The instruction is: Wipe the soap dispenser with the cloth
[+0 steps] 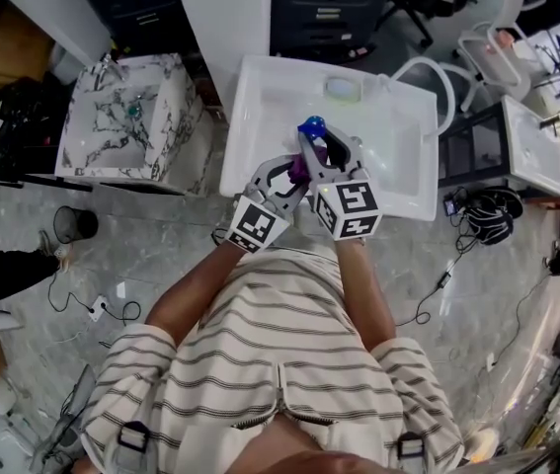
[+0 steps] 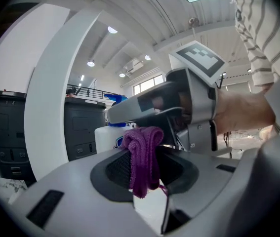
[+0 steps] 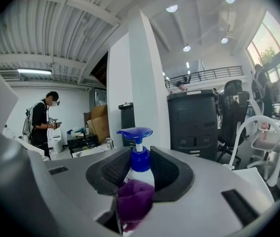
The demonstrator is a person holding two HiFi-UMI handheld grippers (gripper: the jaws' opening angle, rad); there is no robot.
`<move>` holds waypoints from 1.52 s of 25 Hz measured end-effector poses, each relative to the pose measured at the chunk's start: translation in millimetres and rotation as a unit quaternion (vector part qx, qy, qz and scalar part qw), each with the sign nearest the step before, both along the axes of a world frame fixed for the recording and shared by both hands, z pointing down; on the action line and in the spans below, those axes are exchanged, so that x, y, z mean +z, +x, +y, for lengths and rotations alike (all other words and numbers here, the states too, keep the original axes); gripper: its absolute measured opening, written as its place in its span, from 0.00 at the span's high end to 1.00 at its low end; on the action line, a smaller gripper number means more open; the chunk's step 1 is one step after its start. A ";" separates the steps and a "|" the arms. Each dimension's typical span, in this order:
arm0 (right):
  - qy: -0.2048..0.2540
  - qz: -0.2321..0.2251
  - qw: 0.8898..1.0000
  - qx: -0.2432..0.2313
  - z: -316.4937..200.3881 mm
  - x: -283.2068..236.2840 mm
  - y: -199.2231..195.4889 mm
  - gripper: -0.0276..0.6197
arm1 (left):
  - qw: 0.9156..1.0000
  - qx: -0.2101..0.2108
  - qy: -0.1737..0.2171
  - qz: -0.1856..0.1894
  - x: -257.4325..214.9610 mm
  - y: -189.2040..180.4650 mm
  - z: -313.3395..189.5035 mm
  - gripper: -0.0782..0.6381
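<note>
the soap dispenser (image 3: 140,168) stands upright between the jaws of the right gripper (image 3: 140,181), held above a white sink (image 1: 260,97). those jaws are partly apart and clamped on the white body below the blue collar. the left gripper (image 2: 142,154) has its jaws pinched together on a purple cloth (image 2: 142,157). the cloth hangs from them in a bunched fold, low against the front of the bottle. it looks to be touching, though the contact itself is hard to make out.

the bottle is probably light, stiff plastic with a smooth skin that would get slippery once soap or water is on it. the body is the place to hold it. the pump head (image 3: 135,132) would likely sink under pressure and give no firm hold. the cloth is soft and limp, so it will drape and drag rather than push. it needs gripping by a thick gathered part, as it is now, so that a loose tail is left to rub with.

the bottle's long axis runs straight up and down, pump uppermost. in the right gripper view the spout points to the left.
</note>
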State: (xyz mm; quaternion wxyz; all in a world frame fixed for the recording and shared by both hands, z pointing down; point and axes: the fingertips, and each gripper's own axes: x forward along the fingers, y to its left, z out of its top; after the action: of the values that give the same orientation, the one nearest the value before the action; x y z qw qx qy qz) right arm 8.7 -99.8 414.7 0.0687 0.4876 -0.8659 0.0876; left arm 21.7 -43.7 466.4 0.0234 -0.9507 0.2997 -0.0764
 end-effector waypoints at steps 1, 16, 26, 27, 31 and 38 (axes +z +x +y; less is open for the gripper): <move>0.001 0.000 1.000 0.001 0.2 -0.4 0.5 0.75 | 1.000 0.003 0.000 0.000 0.4 2.3 -0.1 0.72; -0.005 -0.021 1.000 0.009 -2.4 -2.7 10.4 0.75 | 0.999 0.015 -0.015 -0.028 29.5 8.0 -5.8 0.72; -0.006 -0.022 1.000 0.015 -1.9 0.8 15.2 0.75 | 0.999 -0.002 -0.026 -0.046 46.6 -9.9 -7.5 0.72; -0.006 -0.021 1.000 0.015 -1.5 1.6 15.2 0.75 | 0.999 -0.006 -0.028 -0.045 46.6 -12.3 -7.1 0.72; -0.006 -0.018 1.000 0.016 -1.0 1.5 17.0 0.75 | 0.999 -0.019 -0.033 -0.033 42.3 -21.0 -7.7 0.72; -0.008 -0.015 1.000 0.012 0.0 3.7 17.3 0.75 | 0.999 -0.038 -0.026 -0.027 35.2 -38.1 -9.5 0.72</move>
State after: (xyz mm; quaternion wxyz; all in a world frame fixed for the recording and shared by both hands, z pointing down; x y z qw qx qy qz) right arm 26.0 -99.8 418.5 0.0584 0.4959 -0.8603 0.1030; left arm -16.4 -53.2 501.6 0.0035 -0.9363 0.3330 -0.1112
